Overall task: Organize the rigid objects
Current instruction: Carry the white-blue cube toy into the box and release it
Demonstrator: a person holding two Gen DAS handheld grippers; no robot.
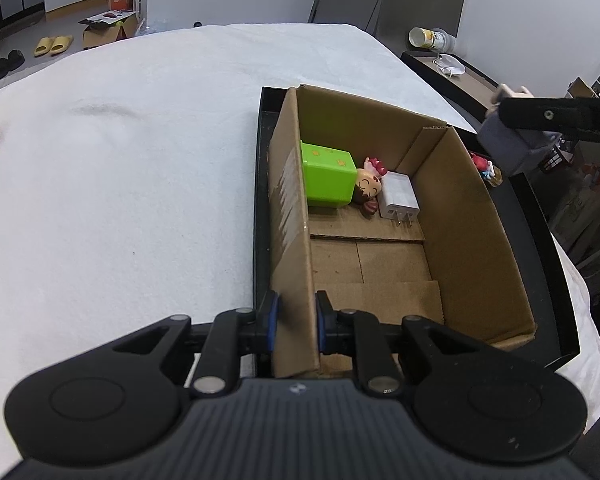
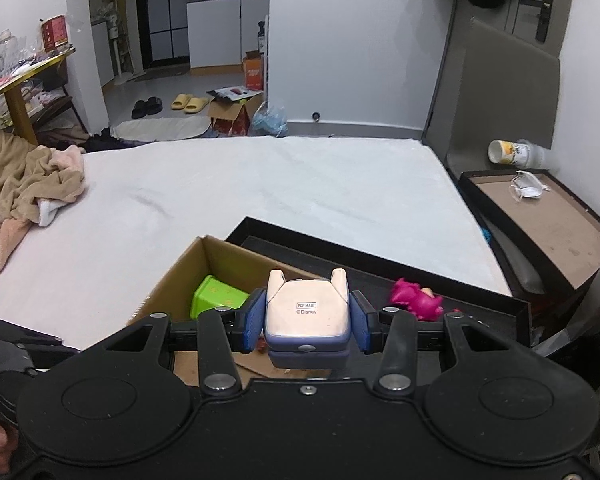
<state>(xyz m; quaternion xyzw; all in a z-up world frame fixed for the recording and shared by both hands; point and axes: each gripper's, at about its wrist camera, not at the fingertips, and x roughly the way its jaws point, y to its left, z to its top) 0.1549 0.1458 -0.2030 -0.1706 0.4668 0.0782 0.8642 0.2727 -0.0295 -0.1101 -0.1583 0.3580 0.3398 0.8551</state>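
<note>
Box wall clamped by the left tool; figurine gripped by the right tool.

Left wrist view: the left tool point(image 1: 295, 322) is closed on the near left wall of the cardboard box point(image 1: 476, 240), which sits in a black tray point(image 1: 540, 240) on the white bed point(image 1: 120, 180). Inside, at the far end, a green block point(image 1: 328, 178), a doll point(image 1: 367, 188) and a white charger point(image 1: 398, 196) are lined up. Right wrist view: the right tool point(image 2: 307, 322) is clamped on a white-and-blue figurine point(image 2: 306, 312), held above the box; a pink toy point(image 2: 414, 300) lies in the tray.
</note>
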